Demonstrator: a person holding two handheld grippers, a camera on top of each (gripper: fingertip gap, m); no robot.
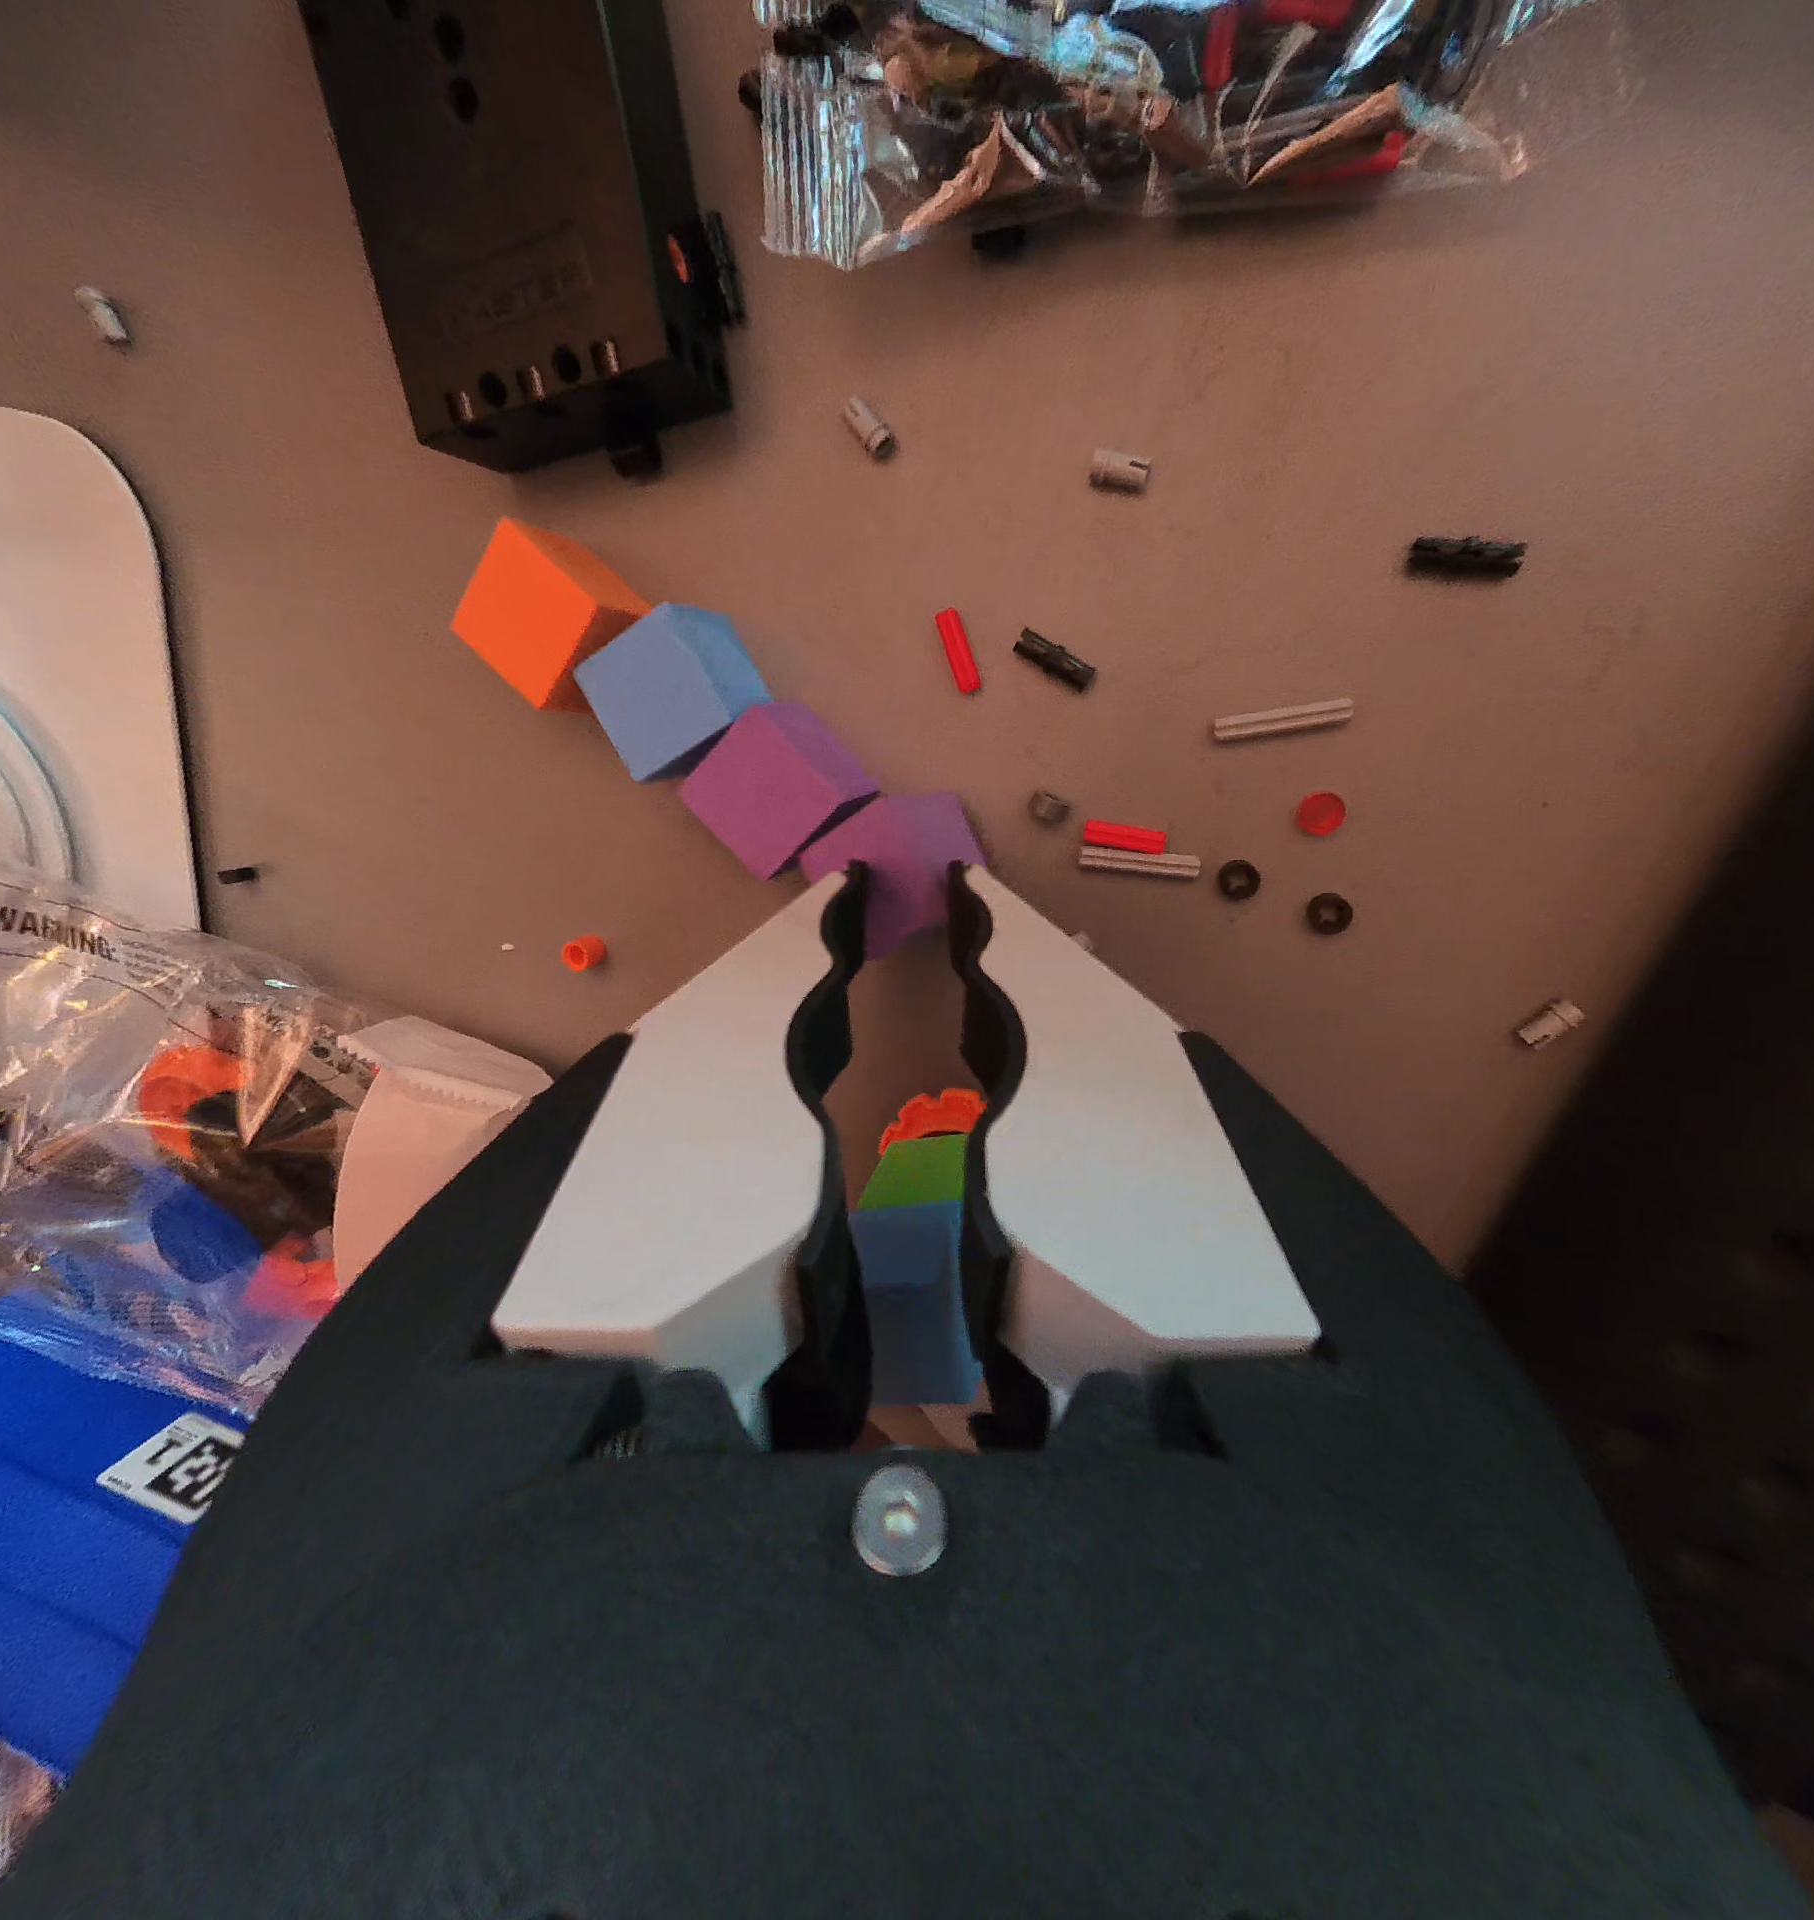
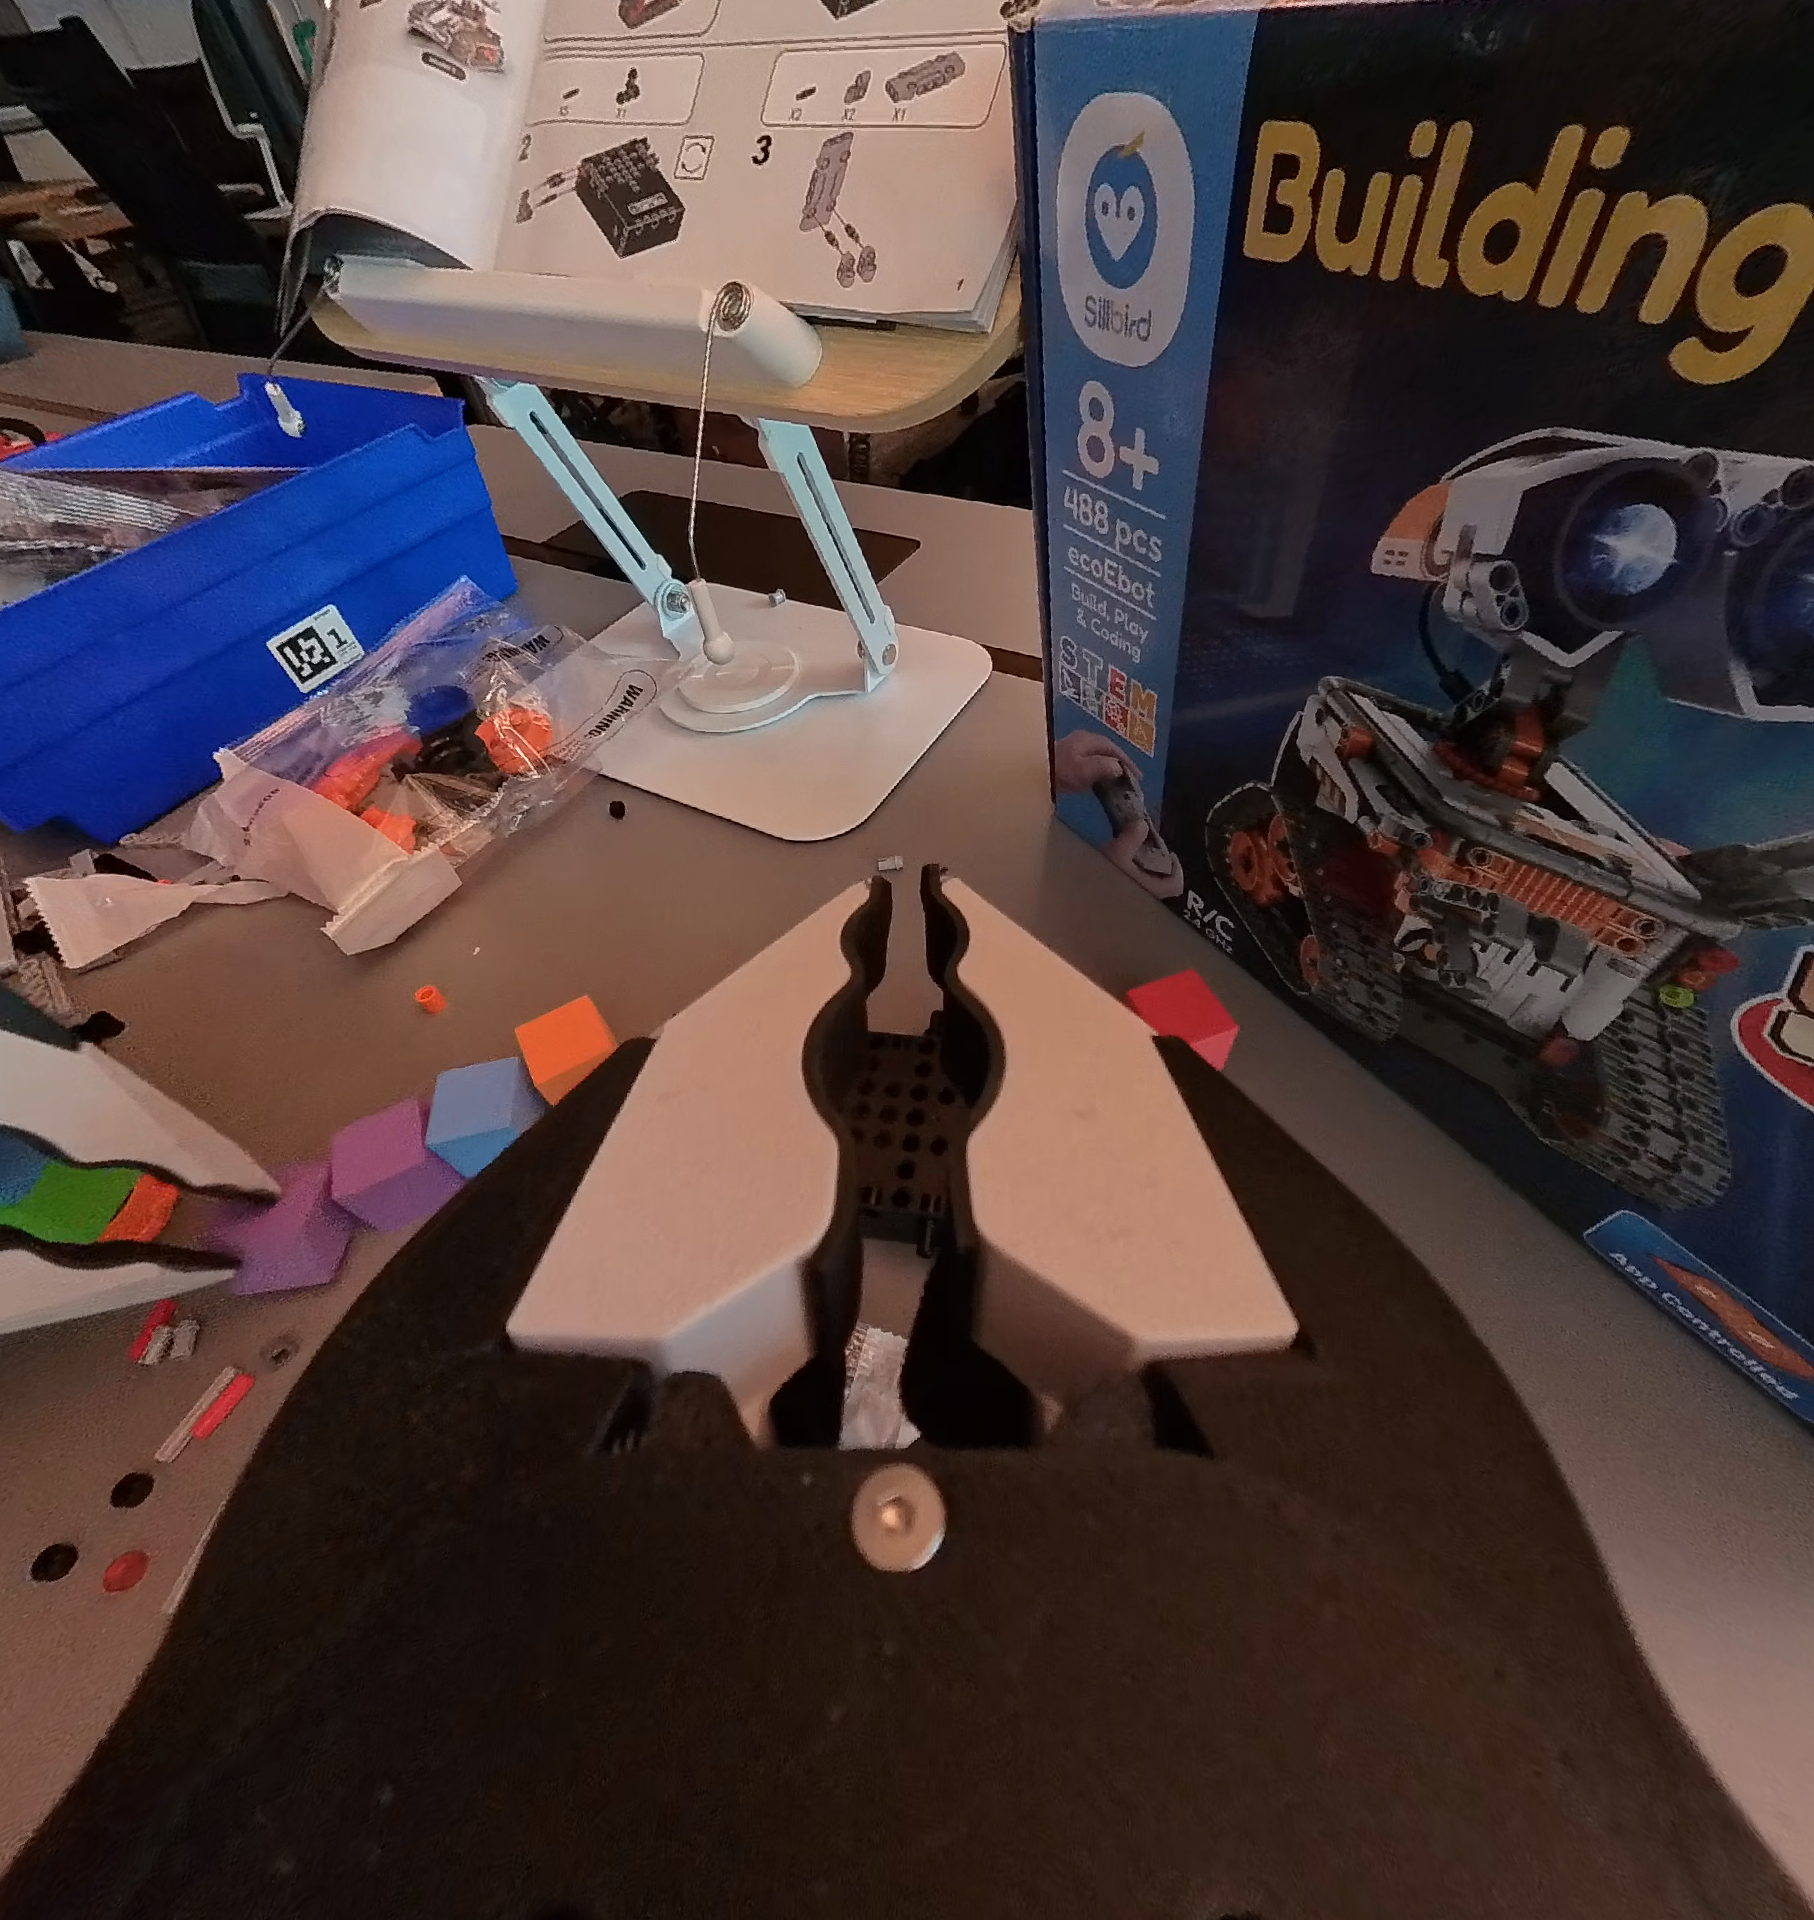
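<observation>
My left gripper (image 1: 905, 883) is shut on a purple cube (image 1: 908, 847), its pads pressing both sides, low over the grey table (image 1: 1402, 364). That cube ends a touching row: another purple cube (image 1: 773, 784), a light blue cube (image 1: 669, 691) and an orange cube (image 1: 539, 613). The row also shows in the right wrist view, with the held purple cube (image 2: 290, 1236) at the left gripper's tips. A green cube (image 1: 918, 1169) and a blue cube (image 1: 908, 1299) show between the left fingers. My right gripper (image 2: 908, 883) is shut and empty above a black box with holes (image 2: 898, 1112).
Small red, grey and black pins (image 1: 1137, 847) lie scattered right of the row. The black box (image 1: 529, 229) and a parts bag (image 1: 1090, 104) lie beyond. A red cube (image 2: 1183, 1013), a big kit box (image 2: 1454, 623), a white booklet stand (image 2: 809, 758), a blue bin (image 2: 207, 582) and another bag (image 2: 415, 727) surround. My hands' fingertips stand some 20 cm from each other.
</observation>
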